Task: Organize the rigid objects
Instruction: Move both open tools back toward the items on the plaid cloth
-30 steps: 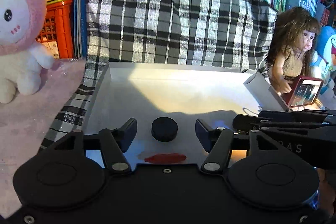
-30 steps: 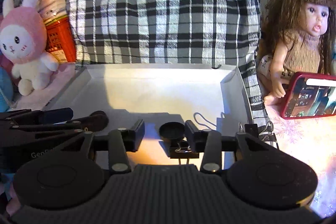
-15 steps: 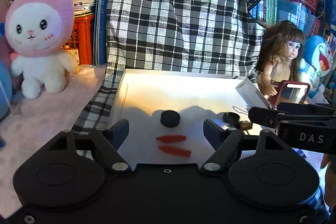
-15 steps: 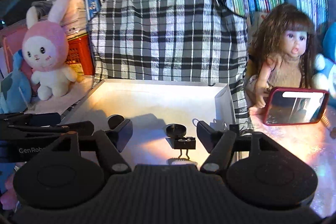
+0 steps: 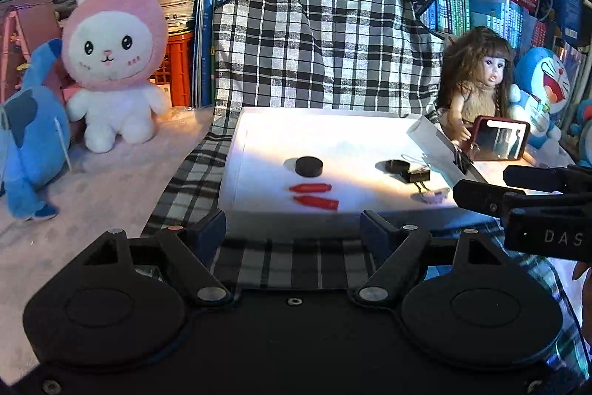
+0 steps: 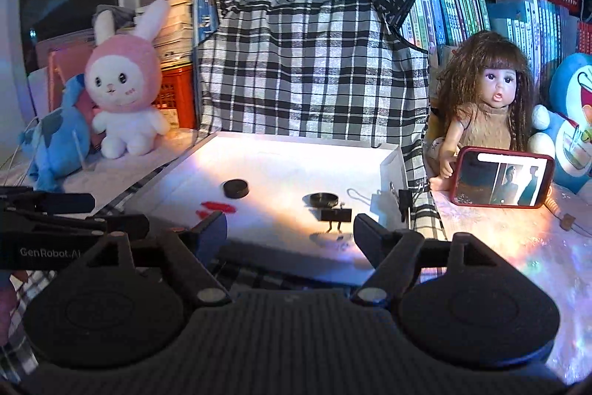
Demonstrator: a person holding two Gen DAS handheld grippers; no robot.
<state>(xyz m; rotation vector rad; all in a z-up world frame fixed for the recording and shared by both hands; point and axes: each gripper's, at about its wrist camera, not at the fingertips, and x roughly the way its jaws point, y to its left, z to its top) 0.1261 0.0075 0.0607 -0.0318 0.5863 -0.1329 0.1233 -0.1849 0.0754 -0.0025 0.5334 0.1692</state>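
White tray [image 5: 259, 150]: both jaws empty.

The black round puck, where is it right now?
The black puck lies in the white tray, left of centre in the left wrist view, just behind the two red pieces and left of the binder clip.

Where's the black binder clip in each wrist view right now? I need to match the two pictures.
Left wrist view: the black binder clip lies right of centre in the white tray, just right of the shallow black cap.
Right wrist view: it stands near centre, just in front of that cap.
Shared landmark: the black puck, left of the clip.
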